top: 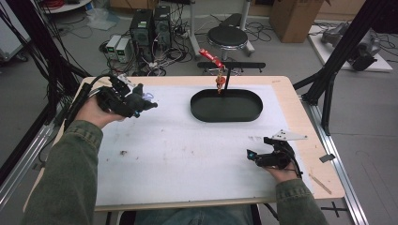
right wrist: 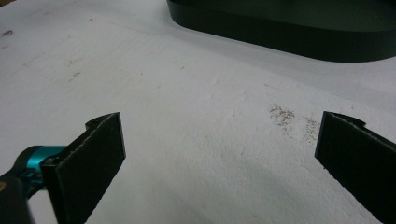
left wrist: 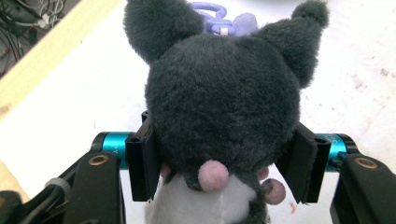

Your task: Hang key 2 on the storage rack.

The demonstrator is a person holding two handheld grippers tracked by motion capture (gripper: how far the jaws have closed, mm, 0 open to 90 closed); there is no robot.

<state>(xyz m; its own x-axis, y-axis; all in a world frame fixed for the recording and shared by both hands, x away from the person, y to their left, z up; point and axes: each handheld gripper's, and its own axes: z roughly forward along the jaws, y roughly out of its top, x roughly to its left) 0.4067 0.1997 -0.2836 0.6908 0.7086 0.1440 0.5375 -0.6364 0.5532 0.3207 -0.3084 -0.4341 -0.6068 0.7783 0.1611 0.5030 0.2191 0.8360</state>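
The left hand-held gripper (left wrist: pixel 219 158) grasps the dark plush toy (left wrist: pixel 219 102) above the bench (top: pixel 187 154), far left. The right hand-held gripper (right wrist: pixel 219 154) rests released. I judge the toy should travel level toward the black tray (top: pixel 226 106), gently squeezed.
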